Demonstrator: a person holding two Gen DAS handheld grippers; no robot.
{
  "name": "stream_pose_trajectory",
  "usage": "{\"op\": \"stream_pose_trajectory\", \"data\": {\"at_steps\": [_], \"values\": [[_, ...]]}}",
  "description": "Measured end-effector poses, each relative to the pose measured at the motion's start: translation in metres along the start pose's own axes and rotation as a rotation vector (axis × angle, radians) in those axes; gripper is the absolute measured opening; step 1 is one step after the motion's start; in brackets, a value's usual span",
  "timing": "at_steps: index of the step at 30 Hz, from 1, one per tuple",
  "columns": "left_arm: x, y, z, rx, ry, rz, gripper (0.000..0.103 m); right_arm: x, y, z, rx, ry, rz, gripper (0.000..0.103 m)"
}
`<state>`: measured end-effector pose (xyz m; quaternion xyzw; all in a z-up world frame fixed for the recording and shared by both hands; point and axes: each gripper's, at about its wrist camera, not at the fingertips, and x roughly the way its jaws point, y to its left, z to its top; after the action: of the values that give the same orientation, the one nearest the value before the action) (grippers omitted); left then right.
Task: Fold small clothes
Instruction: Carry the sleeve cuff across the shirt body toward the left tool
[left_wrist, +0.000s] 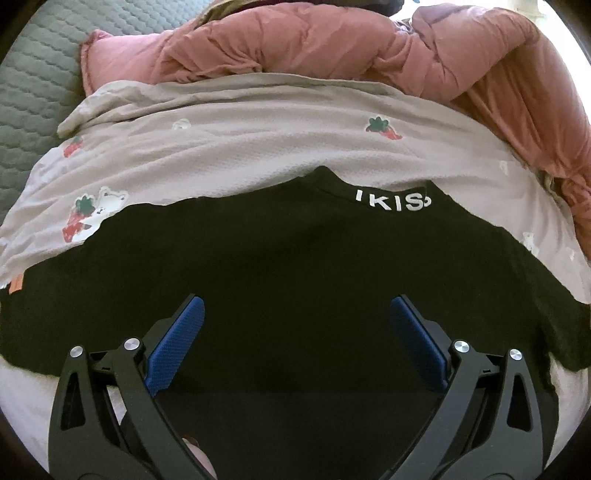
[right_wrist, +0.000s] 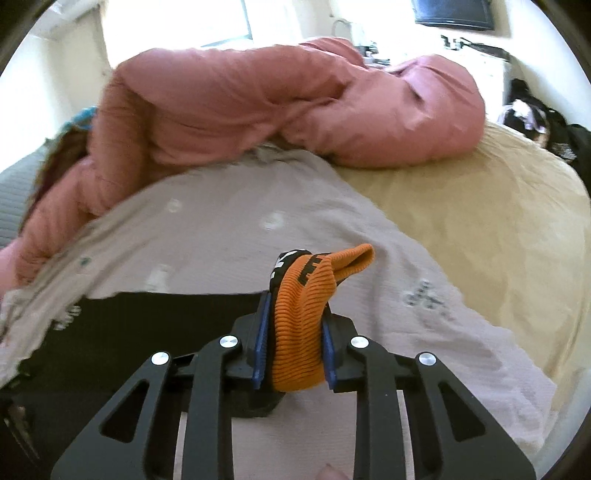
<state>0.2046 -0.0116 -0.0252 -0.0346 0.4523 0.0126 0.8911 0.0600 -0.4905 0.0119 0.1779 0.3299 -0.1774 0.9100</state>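
Left wrist view: a black short-sleeved knit T-shirt (left_wrist: 295, 266) with white lettering at its collar (left_wrist: 393, 202) is being shown lying flat and spread out on a pale pinkish-grey textured bed sheet printed with strawberries and bears (left_wrist: 229, 147), which is covering the bed. The left tool (left_wrist: 295, 332) is being held just above the shirt's lower body with its blue ribbed pads (left_wrist: 177, 343) standing wide apart, and nothing is being gripped between them. Behind the shirt, a bulky dusty-pink quilted duvet (left_wrist: 332, 48) is being seen bunched along the far side. In the right wrist view, an orange ribbed knit cuff with black lettering (right_wrist: 303, 332) is being pinched between the nearly closed blue pads of the right tool (right_wrist: 295, 354); the cuff is bunched up and is sticking out above the pads, and black fabric is showing behind it, so it is probably the trim of the black shirt's sleeve, though the join is not being shown. A yellowish-beige blanket (right_wrist: 480, 229) is lying to the right of the sheet. The shirt is being judged light, soft and limp, likely to sag and crease when lifted and to drag on the textured sheet; a firmer hold is being expected at doubled edges such as the ribbed cuff, the hem or the collar than on the single-layer body.
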Motion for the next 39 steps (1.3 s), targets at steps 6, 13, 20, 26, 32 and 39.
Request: {"op": "stream_pose_trajectory", "data": {"at_steps": [6, 13, 20, 26, 32, 39], "values": [[-0.008, 0.007, 0.001, -0.005, -0.014, -0.013, 0.095, -0.014, 0.057, 0.005, -0.060, -0.024, 0.135, 0.022], [-0.019, 0.028, 0.003, -0.047, -0.036, -0.020, 0.095, -0.022, 0.128, 0.007, -0.138, -0.023, 0.271, 0.022], [-0.023, 0.039, 0.002, -0.057, -0.035, -0.014, 0.095, -0.022, 0.200, -0.005, -0.230, 0.010, 0.383, 0.022], [-0.023, 0.050, 0.002, -0.074, -0.025, -0.015, 0.095, -0.015, 0.252, -0.021, -0.294, 0.061, 0.452, 0.022], [-0.020, 0.057, 0.003, -0.093, -0.013, -0.030, 0.095, -0.011, 0.292, -0.036, -0.327, 0.099, 0.505, 0.025], [-0.014, 0.066, 0.000, -0.143, 0.020, -0.073, 0.095, -0.014, 0.315, -0.049, -0.373, 0.121, 0.556, 0.027]]}}
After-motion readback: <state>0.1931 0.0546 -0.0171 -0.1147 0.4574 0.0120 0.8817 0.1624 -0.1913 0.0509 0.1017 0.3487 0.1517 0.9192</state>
